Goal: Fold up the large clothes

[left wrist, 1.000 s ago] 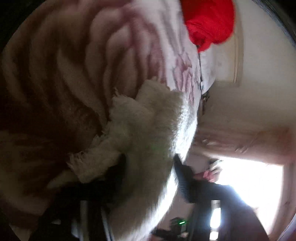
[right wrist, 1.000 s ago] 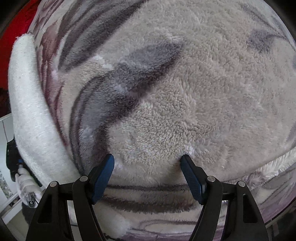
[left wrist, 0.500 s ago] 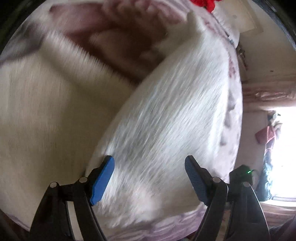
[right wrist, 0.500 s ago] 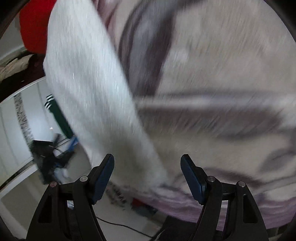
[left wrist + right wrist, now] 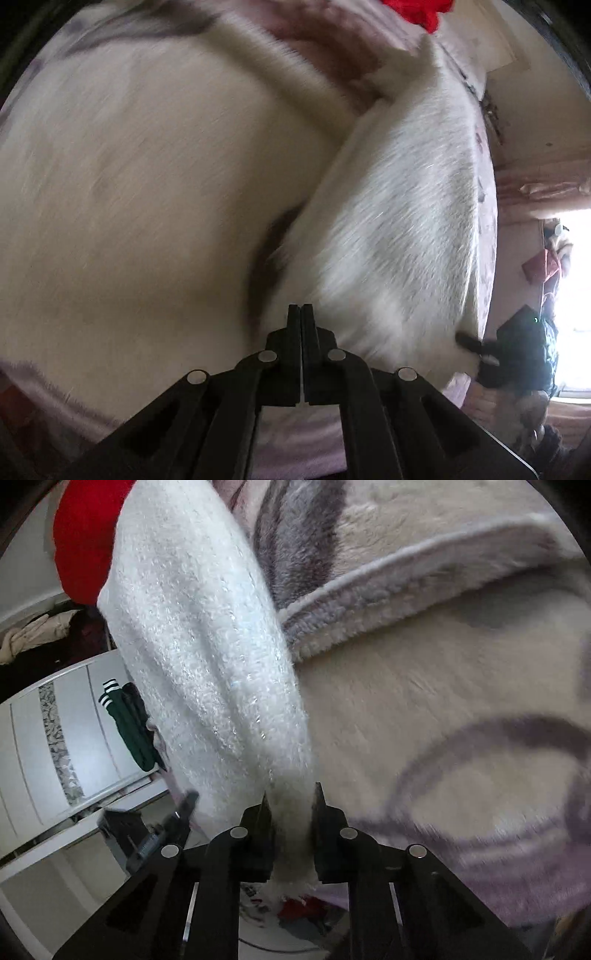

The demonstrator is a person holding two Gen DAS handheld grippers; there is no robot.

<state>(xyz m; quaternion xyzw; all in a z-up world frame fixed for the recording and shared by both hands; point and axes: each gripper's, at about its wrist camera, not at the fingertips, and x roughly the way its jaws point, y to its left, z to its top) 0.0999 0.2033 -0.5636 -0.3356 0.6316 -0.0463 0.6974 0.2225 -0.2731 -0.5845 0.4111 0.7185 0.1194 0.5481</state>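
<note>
One white fluffy garment is the piece being folded; it lies across a plush patterned blanket, and every place below is given relative to that blanket. In the right wrist view the garment runs down the blanket's left part, from a red cloth at the blanket's far edge to the near edge. The right gripper is closing there, with a bunch of the white pile between its jaws. The left gripper hangs over the white fabric at the blanket's near side with its jaws together, and nothing visible is caught between them.

Only a thin tuft seems pinched on the right, so a quick pull could let the slippery pile slide out. With the left holding nothing, the garment would hang from one corner and the fold would go crooked. The jaws might also snag the blanket beneath and drag it along.
</note>
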